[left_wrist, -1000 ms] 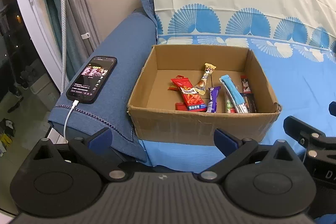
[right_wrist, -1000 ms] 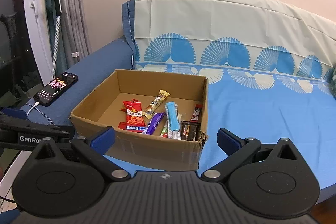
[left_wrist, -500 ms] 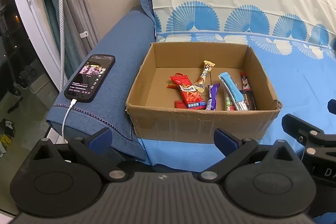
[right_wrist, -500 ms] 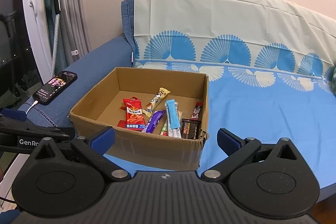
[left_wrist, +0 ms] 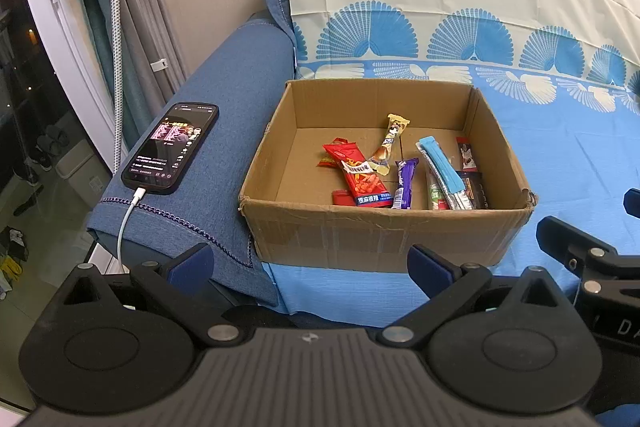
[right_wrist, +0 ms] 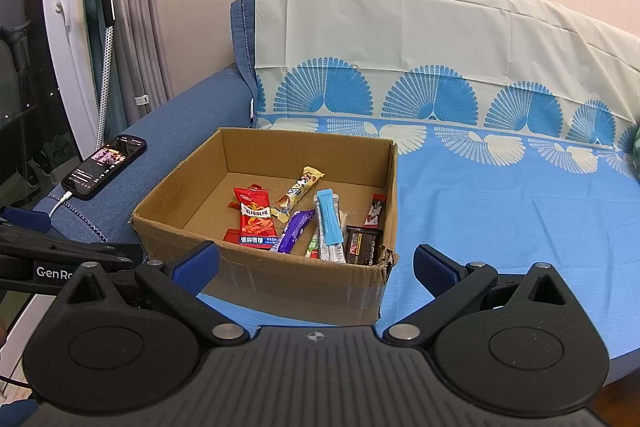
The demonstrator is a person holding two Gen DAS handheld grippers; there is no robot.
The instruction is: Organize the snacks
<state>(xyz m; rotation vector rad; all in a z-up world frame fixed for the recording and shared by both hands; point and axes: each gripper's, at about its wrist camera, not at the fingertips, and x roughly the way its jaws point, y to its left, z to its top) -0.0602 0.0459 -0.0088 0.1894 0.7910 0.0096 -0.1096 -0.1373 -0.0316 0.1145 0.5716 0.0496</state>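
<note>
Left wrist view: left gripper (left_wrist: pixel 310 263) is held with jaws spread, empty, short of the cardboard box (left_wrist: pixel 384 227) where snack packets (left_wrist: pixel 366 177) are seen. Right wrist view: right gripper (right_wrist: pixel 316 265) is likewise spread and empty; the same box (right_wrist: pixel 280 279) is seen on the blue sheet (right_wrist: pixel 500 211), a phone (right_wrist: pixel 105 169) on the armrest.

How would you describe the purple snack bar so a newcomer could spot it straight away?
Find the open cardboard box on the blue sofa cover, beside the armrest with the phone. Among the snacks on its floor, look near the front wall, between the red packet and the light blue stick. The purple snack bar is the only purple wrapper, slim and lying at a slant.
</note>
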